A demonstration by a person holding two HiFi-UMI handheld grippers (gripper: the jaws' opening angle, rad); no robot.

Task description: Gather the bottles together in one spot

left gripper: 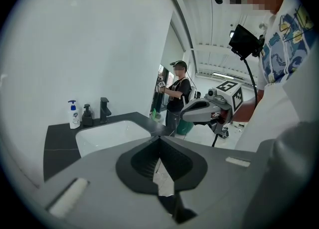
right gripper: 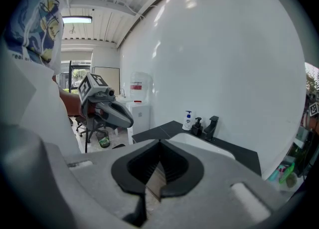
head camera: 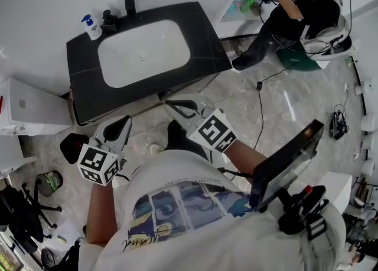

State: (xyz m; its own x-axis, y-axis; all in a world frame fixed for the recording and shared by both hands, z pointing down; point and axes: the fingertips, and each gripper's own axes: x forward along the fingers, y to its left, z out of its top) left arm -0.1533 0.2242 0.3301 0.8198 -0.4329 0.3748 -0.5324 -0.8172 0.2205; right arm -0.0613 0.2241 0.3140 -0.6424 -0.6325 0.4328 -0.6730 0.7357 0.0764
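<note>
Two empty, clenched: left tool [head camera: 120,126], right tool [head camera: 173,106], side by side toward sink [head camera: 121,66]

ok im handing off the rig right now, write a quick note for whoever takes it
Left gripper: shut, empty, held low, short of the counter.
Right gripper: shut, empty, beside it.
White bottle and dark bottle: side by side at the counter's back left corner, next to the faucet.
Done: neither bottle gripped yet.
Left: step up to the counter, then probably close the small gap between the two.
</note>
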